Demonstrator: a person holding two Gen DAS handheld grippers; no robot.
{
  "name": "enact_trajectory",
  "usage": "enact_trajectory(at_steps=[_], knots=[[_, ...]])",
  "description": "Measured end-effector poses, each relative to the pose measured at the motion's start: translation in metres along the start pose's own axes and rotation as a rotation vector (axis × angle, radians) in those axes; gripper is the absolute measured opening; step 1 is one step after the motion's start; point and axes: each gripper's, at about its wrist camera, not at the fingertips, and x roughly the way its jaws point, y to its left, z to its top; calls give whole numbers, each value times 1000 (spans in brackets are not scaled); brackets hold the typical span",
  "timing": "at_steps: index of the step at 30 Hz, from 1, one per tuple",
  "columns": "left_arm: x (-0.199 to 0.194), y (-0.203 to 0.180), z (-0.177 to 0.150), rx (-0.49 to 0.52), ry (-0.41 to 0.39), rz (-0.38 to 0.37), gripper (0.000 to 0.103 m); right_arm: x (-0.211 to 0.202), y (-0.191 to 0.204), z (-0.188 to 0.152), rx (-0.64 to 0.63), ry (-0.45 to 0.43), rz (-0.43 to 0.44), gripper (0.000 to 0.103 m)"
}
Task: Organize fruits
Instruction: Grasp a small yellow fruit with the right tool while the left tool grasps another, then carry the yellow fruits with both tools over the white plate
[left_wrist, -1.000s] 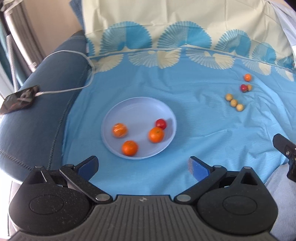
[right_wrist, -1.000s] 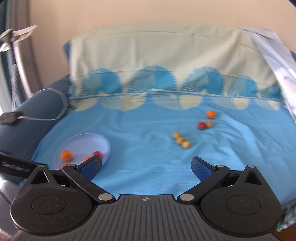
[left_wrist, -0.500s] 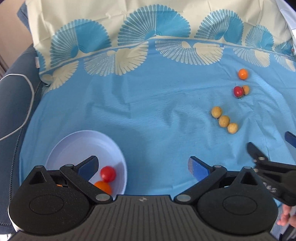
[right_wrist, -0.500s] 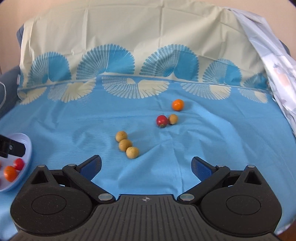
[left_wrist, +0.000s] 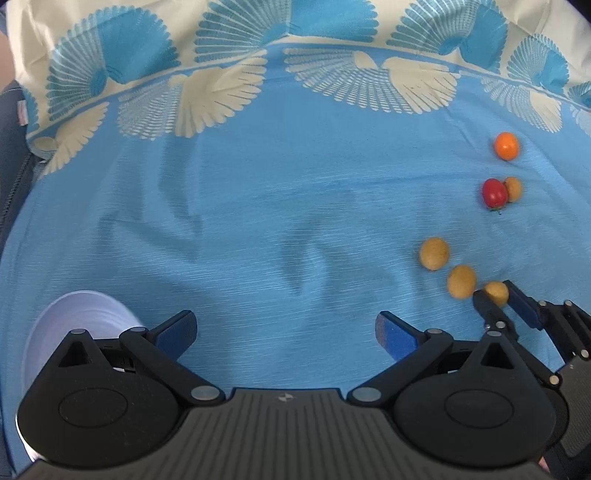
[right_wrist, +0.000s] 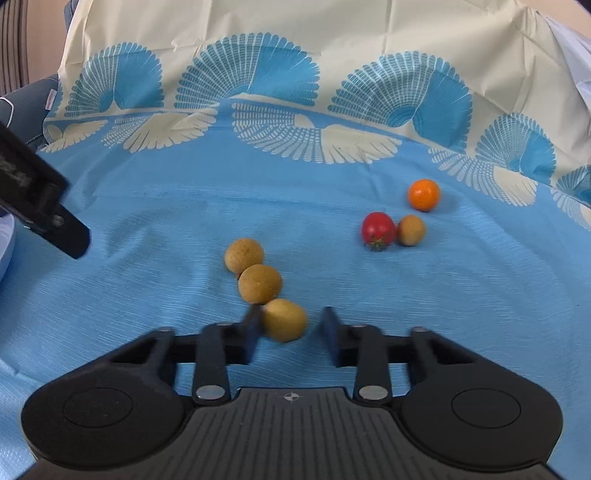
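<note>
- Right gripper (right_wrist: 290, 328) partly closed around nearest tan fruit (right_wrist: 285, 319); left finger touching, right finger just apart.
- Two more tan fruits (right_wrist: 260, 283) just behind, in a row.
- Red tomato (right_wrist: 377, 228), orange fruit (right_wrist: 424, 194) farther right on blue cloth (right_wrist: 184, 221).
- Left gripper (left_wrist: 284, 332) wide open, empty, near white plate (left_wrist: 77, 310).

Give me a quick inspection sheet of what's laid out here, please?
Surface: blue cloth with a cream fan-pattern border.
Job's things: three tan fruits in a row, the nearest tan fruit between the right claw's fingers; a red tomato touching a small tan fruit; an orange fruit just beyond; pale plate at lower left, contents hidden.
Clutter: nothing seen.
Claws: left claw open, empty; right claw partly closed around the nearest fruit, a gap showing on one side.
Cables: nothing seen.
Surroundings: dark blue upholstery at left.
</note>
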Motion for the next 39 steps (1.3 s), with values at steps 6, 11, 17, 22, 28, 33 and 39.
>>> enact_trajectory(at_steps=[6, 11, 17, 22, 28, 33, 39], knots=[[13, -48, 5, 8, 11, -122, 103, -3, -61, -8, 244, 14, -237, 27], [35, -87, 8, 35, 62, -153, 103, -2, -87, -16, 345, 15, -276, 27], [45, -104, 13, 4, 67, -200, 99, 3, -84, -15, 319, 13, -285, 28], [37, -101, 14, 21, 45, -205, 27, 3, -83, -14, 316, 6, -290, 28], [13, -69, 4, 5, 23, -176, 27, 1, -84, -15, 329, -13, -300, 27], [-38, -26, -20, 14, -41, -122, 27, -17, -83, -13, 337, -67, -364, 27], [-110, 32, -59, -33, -90, -104, 27, -97, -49, 6, 307, -164, -303, 27]])
